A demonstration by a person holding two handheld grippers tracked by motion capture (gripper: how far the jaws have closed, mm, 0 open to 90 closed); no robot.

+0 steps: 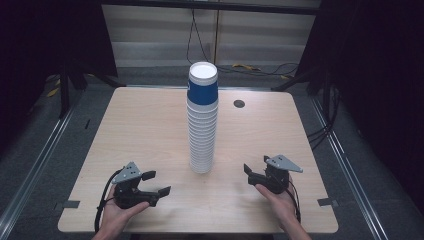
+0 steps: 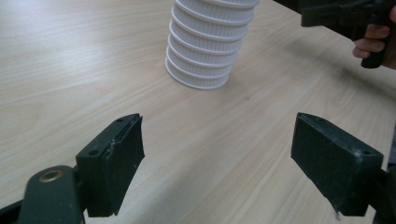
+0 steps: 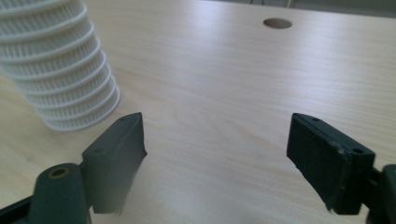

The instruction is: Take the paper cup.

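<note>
Centre frame: we see the stack of paper cups (image 1: 202, 120) upright mid-table, reachable from both sides.
Lower left: our left gripper (image 1: 156, 183) released, empty.
Lower right: our right gripper (image 1: 250, 175) released, angled toward the stack.

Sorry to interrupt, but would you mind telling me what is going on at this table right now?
A person sits at a wooden table with a hand-held gripper in each hand. A tall stack of cups, white with a blue one on top, stands upright in the middle. The left hand-held gripper and the right hand-held gripper rest low on either side of the stack, jaws open and empty, pointed toward it. Nothing is touching the cups yet.
</note>
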